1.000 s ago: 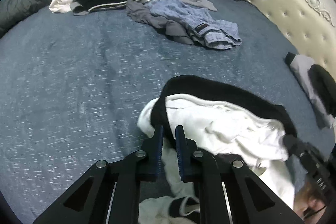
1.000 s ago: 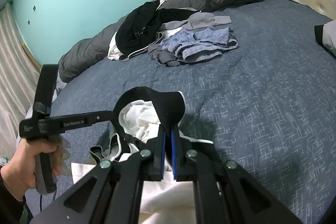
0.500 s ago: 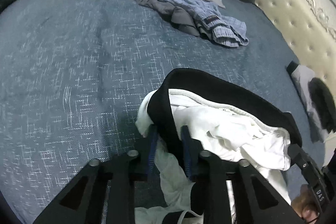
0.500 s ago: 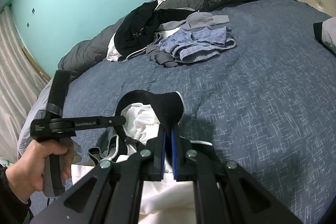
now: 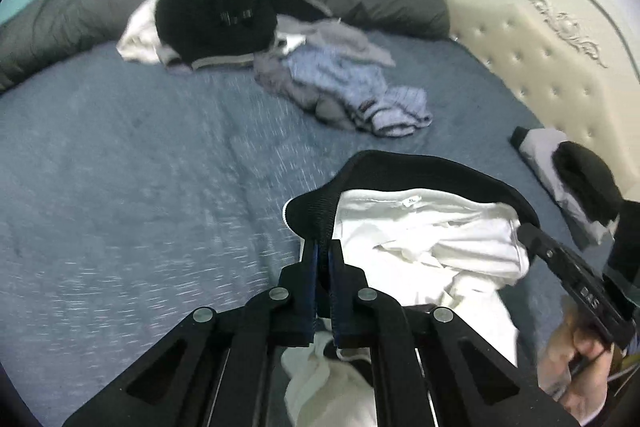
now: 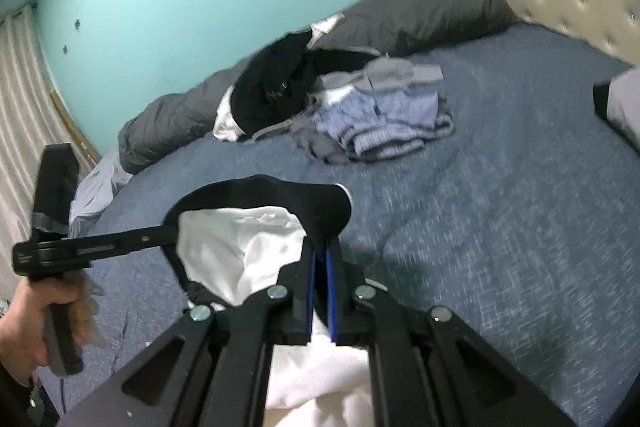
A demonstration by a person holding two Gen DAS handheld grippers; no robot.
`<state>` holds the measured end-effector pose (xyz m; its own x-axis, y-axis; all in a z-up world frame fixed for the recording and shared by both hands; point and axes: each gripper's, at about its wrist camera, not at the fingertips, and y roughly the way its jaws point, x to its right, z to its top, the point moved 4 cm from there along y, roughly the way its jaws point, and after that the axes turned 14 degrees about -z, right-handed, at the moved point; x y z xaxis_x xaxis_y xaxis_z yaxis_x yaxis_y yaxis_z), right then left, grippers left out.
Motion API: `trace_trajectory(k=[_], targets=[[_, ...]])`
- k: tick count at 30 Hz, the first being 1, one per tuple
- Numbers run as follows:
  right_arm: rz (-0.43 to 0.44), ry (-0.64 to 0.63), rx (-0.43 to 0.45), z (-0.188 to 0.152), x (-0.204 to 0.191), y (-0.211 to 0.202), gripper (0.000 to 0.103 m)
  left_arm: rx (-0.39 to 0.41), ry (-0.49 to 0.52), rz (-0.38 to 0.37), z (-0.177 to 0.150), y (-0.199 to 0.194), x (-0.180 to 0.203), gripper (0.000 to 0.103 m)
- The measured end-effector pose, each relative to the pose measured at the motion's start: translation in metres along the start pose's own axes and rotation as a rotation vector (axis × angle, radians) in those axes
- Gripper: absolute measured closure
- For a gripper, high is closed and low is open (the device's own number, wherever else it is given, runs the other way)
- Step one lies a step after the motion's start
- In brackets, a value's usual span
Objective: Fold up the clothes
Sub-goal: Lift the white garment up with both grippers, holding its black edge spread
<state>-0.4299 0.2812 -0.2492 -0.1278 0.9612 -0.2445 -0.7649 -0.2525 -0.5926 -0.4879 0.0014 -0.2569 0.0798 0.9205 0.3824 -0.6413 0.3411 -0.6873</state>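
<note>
A white garment with a black collar band (image 5: 424,175) hangs lifted above the blue bedspread (image 5: 120,187). My left gripper (image 5: 323,247) is shut on the left end of the black band. My right gripper (image 6: 320,247) is shut on the band's right end (image 6: 320,203). The band stretches between them in an arc, with white cloth (image 6: 240,251) bunched inside and trailing below. Each gripper shows in the other's view, held by a hand (image 6: 24,327).
A pile of unfolded clothes lies at the far side of the bed: a black top (image 5: 216,15), a blue striped piece (image 5: 360,91), grey pieces. Behind it runs a dark grey duvet roll (image 6: 420,15). A folded grey and black item (image 5: 568,171) sits by the cream tufted headboard (image 5: 540,39).
The left gripper closed on the black band, which it straddled open before. Both grippers rose, lifting the collar and pulling the band wider between them.
</note>
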Motion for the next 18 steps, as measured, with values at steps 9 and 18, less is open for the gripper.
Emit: trace_trajectory(k=[9,18], targets=[[0.047,-0.177,0.048,0.005,-0.072,-0.067,0.099,0.112,0.031,0.018,-0.008,-0.122,0.006,0.098],[0.083,-0.300,0.150,0.074,-0.135,-0.161,0.099,0.270,0.008,0.046,-0.003,-0.250,0.002,0.099]])
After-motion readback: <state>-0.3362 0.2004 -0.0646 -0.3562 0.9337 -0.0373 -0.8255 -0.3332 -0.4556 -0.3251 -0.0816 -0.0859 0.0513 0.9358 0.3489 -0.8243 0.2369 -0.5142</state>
